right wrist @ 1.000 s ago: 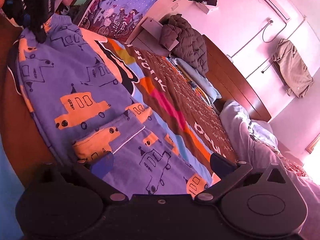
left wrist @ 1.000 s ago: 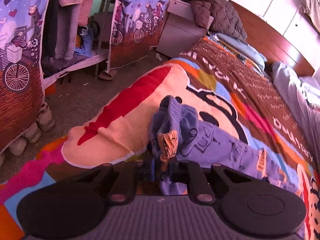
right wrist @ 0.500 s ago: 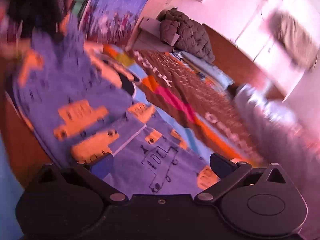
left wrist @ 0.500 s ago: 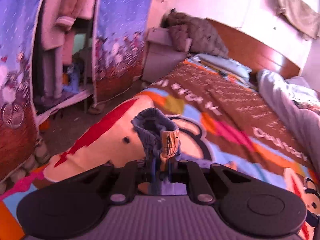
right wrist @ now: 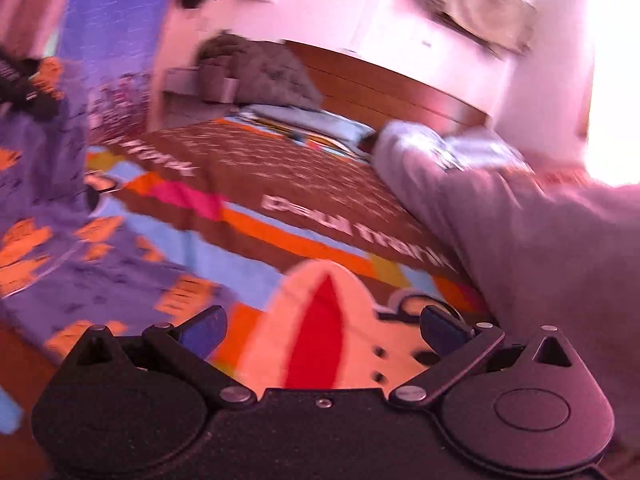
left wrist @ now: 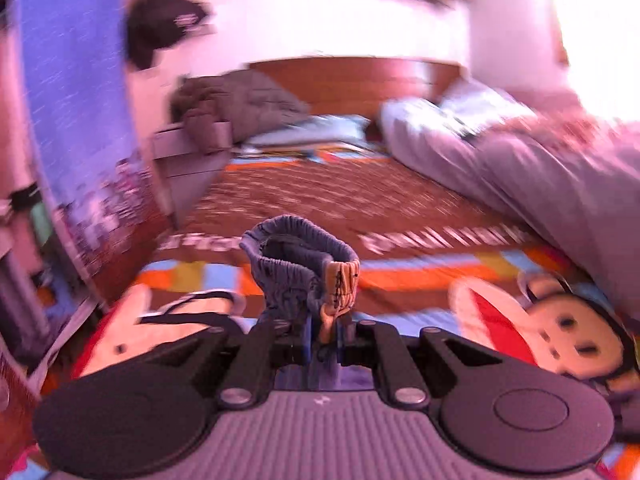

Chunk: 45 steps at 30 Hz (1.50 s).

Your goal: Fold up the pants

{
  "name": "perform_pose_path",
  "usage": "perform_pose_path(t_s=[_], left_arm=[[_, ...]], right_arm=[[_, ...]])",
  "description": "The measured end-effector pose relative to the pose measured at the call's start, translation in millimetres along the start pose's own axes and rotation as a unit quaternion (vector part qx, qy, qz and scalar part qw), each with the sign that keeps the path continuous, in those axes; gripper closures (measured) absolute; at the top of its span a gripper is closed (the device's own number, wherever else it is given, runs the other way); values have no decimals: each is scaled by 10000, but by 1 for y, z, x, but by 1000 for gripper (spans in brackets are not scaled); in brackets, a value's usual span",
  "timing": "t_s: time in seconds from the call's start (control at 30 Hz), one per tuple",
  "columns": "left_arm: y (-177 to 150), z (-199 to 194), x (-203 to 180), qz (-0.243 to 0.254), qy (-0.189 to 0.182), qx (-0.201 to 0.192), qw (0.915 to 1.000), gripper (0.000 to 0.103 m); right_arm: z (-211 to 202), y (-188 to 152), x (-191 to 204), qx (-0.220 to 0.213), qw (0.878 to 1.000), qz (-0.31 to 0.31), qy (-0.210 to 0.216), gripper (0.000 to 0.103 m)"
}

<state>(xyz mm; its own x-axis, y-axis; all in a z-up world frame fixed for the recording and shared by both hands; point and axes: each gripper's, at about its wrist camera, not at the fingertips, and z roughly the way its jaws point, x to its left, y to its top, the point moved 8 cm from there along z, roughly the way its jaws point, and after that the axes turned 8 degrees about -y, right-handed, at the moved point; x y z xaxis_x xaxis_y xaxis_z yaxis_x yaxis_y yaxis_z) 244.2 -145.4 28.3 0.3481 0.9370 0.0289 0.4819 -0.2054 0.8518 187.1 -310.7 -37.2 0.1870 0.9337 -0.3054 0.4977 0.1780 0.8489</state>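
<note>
1. Our left claw (left wrist: 323, 338) is clamped on the pants (left wrist: 306, 276): its 2 blue fingers (left wrist: 306, 340) pinch a bunch of the fabric, and the gathered elastic waistband stands up just ahead of the fingertips with an orange patch on its right side.
2. Our right claw (right wrist: 320, 326) is spread wide with nothing between its 2 blue fingers (right wrist: 204, 328); only the bedspread (right wrist: 280, 184) shows in the gap.
3. In the right wrist view, the rest of the pants (right wrist: 60, 240) lies to the left of that claw, purple with orange prints, spread on the bed and rising toward the upper left, where a dark shape we cannot identify sits at its top edge.
4. Beyond both claws the cartoon-patterned bedspread (left wrist: 360, 192) runs on to a wooden headboard (left wrist: 360, 80).
5. A grey quilt (left wrist: 520, 176) lies bunched ahead and to the right of our left claw.
6. A dark padded jacket (left wrist: 236, 100) rests on a grey nightstand (left wrist: 188, 156), far ahead and to the left.
7. Both views are blurred, so finer detail escapes us.
</note>
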Motion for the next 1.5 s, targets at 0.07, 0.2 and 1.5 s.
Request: perform_pose_path(t_s=[0.07, 0.2, 1.5], left_arm=[[-7, 13, -36, 380, -225, 220, 9988, 92], [-38, 47, -96, 818, -579, 792, 9918, 91], [-152, 42, 71, -1841, -1453, 1683, 9574, 54]], right_arm=[[11, -13, -20, 313, 9991, 281, -29, 1], [17, -29, -49, 683, 9950, 728, 24, 1], [37, -61, 31, 1893, 9408, 2272, 1654, 1]])
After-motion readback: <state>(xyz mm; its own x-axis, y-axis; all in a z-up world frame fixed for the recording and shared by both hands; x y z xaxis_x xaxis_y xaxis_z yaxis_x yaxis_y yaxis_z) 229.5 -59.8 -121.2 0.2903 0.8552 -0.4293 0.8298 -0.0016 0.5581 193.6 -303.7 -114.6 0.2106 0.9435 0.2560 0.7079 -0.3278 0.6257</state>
